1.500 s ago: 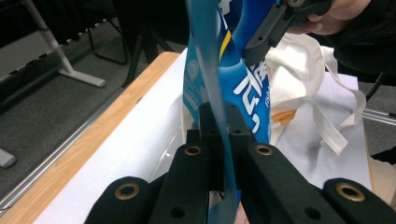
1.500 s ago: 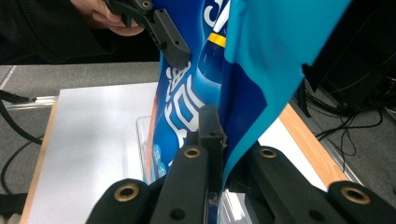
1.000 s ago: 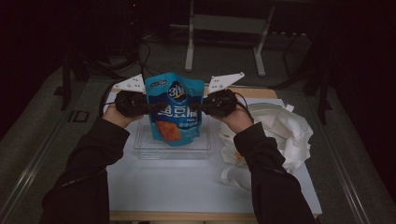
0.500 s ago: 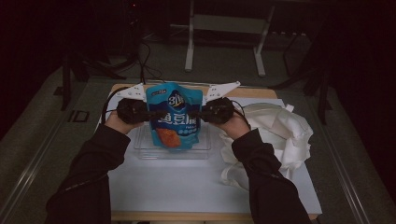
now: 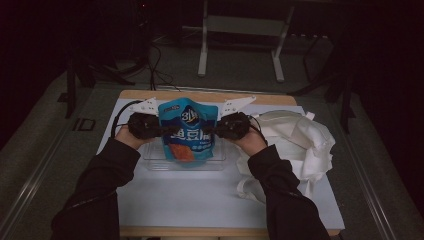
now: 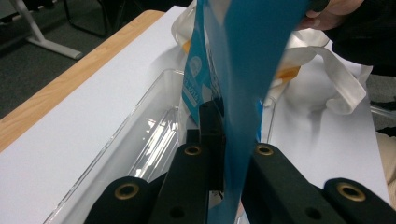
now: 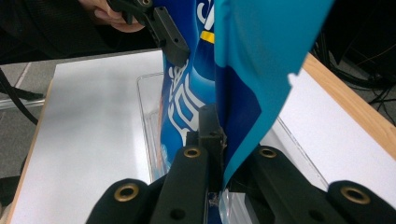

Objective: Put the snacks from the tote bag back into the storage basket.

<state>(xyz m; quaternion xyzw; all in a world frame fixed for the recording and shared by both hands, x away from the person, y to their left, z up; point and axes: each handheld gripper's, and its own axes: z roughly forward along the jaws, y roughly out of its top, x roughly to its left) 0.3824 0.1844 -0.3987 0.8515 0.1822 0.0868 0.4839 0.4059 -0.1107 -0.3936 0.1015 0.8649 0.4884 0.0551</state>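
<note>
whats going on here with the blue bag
A person holds a blue snack bag upright between two handheld grippers, the left gripper clamped on one side edge and the right gripper on the other. Its bottom hangs over a clear plastic tray on the white table. A white cloth bag lies beside it.

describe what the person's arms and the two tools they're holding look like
Both arms wear dark long sleeves. The left tool and right tool have chunky black bodies, each topped by a pale three-cornered plate, with a black cable trailing off. Seen close, the black jaws carry brass-coloured ringed holes.
</note>
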